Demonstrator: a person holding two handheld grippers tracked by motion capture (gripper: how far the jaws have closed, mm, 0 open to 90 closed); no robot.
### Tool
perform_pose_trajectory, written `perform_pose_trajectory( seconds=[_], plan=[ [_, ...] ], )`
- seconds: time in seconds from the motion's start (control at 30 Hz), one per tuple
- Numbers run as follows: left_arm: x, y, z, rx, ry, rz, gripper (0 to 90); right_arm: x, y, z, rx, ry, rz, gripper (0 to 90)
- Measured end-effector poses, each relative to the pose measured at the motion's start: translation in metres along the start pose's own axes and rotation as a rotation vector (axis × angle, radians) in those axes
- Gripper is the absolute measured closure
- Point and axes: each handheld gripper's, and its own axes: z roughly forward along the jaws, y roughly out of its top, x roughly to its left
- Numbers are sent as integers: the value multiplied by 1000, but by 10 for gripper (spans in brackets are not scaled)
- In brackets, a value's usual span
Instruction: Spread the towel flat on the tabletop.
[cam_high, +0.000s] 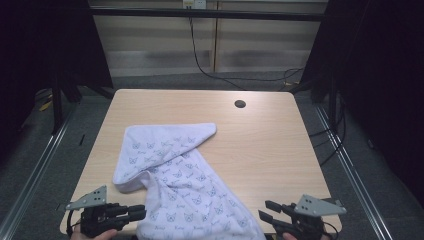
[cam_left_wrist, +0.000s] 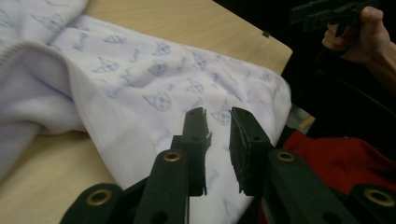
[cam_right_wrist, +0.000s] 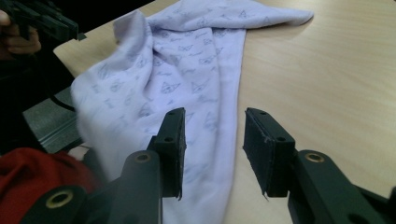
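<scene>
The towel (cam_high: 185, 185) runs off the table's (cam_high: 270, 145) near edge, its lower end cut off; its printed figures are too small to read.

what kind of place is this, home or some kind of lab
Most likely a lab or recording workspace, not a home: a bare wooden desk with a cable hole, dark curtains at both sides, loose cables on grey carpet, and metal rails beside the desk.
</scene>
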Motion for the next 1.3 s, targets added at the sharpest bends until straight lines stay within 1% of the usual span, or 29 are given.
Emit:
perform_pose_trajectory(
  seconds=[0.03, 0.13, 0.17, 0.2, 0.23, 0.27, 0.3, 0.33, 0.37, 0.4, 0.47, 0.5, 0.53, 0.63, 0.67, 0.7, 0.73, 0.77, 0.8, 0.83, 0.9, 0.97, 1.0, 1.07, 1.1, 1.17, 1.23, 1.27, 1.3],
  plan=[
    [8, 6, 3, 8, 6, 4, 719, -9, 8, 15, 20, -17, -28, 590],
    [29, 22, 14, 17, 46, -8, 692, -23, 21, 52, 73, -2, -52, 591],
    [29, 22, 14, 17, 46, -8, 680, -28, 26, 66, 92, 11, -59, 594],
    [36, 27, 18, 21, 52, -13, 675, -33, 31, 80, 102, 25, -63, 599],
    [44, 33, 23, 19, 67, -24, 675, -33, 31, 80, 102, 25, -63, 599],
    [51, 38, 28, 28, 78, -27, 663, -41, 40, 108, 127, 32, -78, 614],
    [56, 42, 33, 31, 87, -23, 663, -41, 40, 108, 127, 32, -78, 614],
    [63, 46, 39, 20, 109, -25, 658, -45, 44, 122, 137, 36, -87, 614],
    [67, 48, 42, 12, 112, -27, 630, -51, 53, 149, 158, 51, -81, 617],
    [72, 50, 46, 11, 120, -31, 623, -52, 56, 162, 169, 50, -88, 617],
    [81, 50, 54, 24, 149, -47, 618, -53, 62, 187, 197, 49, -101, 606],
    [84, 48, 58, 51, 157, -46, 616, -52, 64, 198, 210, 39, -121, 604],
    [86, 42, 63, 89, 191, -38, 617, -51, 66, 208, 229, 29, -137, 601],
    [88, 34, 64, 124, 176, -40, 664, -50, 68, 231, 240, 35, -141, 590],
    [87, 32, 64, 134, 176, -33, 713, -49, 69, 236, 242, 32, -146, 584],
    [87, 32, 64, 134, 176, -33, 756, -49, 69, 236, 242, 32, -146, 584],
    [87, 30, 63, 146, 182, -21, 811, -44, 69, 244, 244, 30, -159, 591],
    [86, 29, 63, 157, 177, -20, 811, -44, 69, 244, 244, 30, -159, 591],
    [85, 27, 62, 169, 177, -9, 846, -43, 69, 247, 250, 26, -173, 595],
    [83, 25, 60, 172, 174, -9, 877, -39, 68, 252, 271, -1, -210, 616],
    [81, 25, 57, 168, 173, -11, 882, -37, 67, 252, 261, -3, -218, 689],
    [79, 24, 50, 147, 161, -18, 885, -36, 67, 250, 266, 3, -228, 839],
    [79, 24, 50, 147, 161, -18, 886, -36, 66, 248, 271, -6, -229, 876],
    [77, 23, 45, 142, 158, -18, 888, -39, 66, 241, 265, -35, -220, 884],
    [76, 23, 43, 137, 157, -16, 888, -39, 66, 241, 265, -35, -220, 884],
    [74, 21, 38, 125, 152, -24, 889, -47, 65, 225, 251, -47, -183, 885],
    [73, 18, 35, 131, 150, -21, 890, -57, 63, 199, 215, -71, -160, 886],
    [72, 15, 34, 131, 141, -25, 890, -62, 61, 176, 197, -101, -143, 886],
    [71, 14, 34, 136, 133, -21, 890, -64, 59, 163, 187, -113, -144, 885]
  ],
)
